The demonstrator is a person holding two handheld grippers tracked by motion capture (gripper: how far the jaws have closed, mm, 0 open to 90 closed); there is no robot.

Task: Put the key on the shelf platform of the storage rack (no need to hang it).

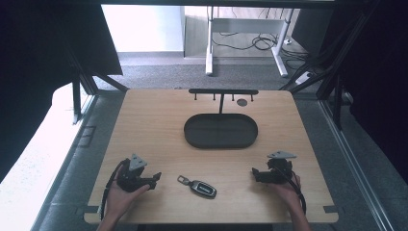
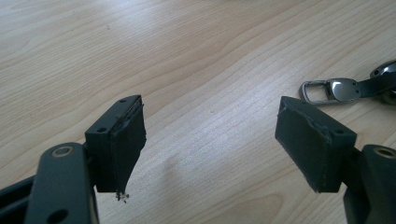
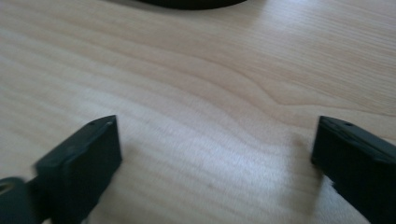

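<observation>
Two grippers rest low on the table, the left gripper and right gripper both with jaws apart and nothing between them. The key fob lies flat between them, nearer the left one, well short of the tray.

Matt pale wood table; glossy metal key fob; matt black tray.

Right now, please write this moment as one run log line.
left gripper: open, nothing held | right gripper: open, nothing held | key fob: flat on table, between grippers, untouched | tray: nothing in it
</observation>
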